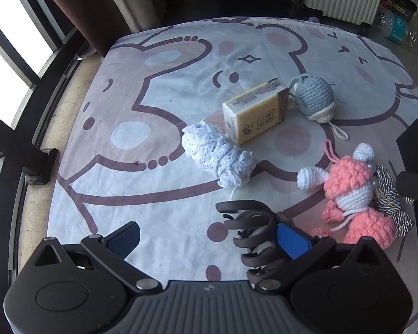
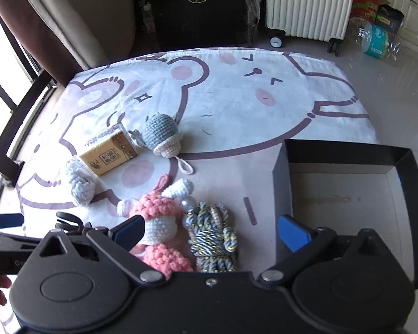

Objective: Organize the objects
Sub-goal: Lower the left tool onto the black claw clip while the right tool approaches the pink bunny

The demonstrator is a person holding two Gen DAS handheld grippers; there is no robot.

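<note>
Several objects lie on a cartoon-print cloth [image 1: 181,50]: a yellow tissue pack [image 1: 255,110], a grey crochet toy [image 1: 315,97], a white crochet bundle [image 1: 217,153], a pink and white crochet doll [image 1: 348,192] and a striped cord knot [image 2: 213,239]. A dark claw hair clip [image 1: 250,236] lies just inside my left gripper's [image 1: 209,236] right finger; the jaws stand wide apart. My right gripper [image 2: 211,233] is open above the doll [image 2: 158,222] and cord knot. An open black box [image 2: 348,194] sits at the right.
A white ribbed suitcase [image 2: 309,2] and a plastic bottle [image 2: 379,40] stand on the floor beyond the cloth. A dark window frame [image 1: 16,128] runs along the left edge. A brown curtain [image 1: 78,8] hangs at the back left.
</note>
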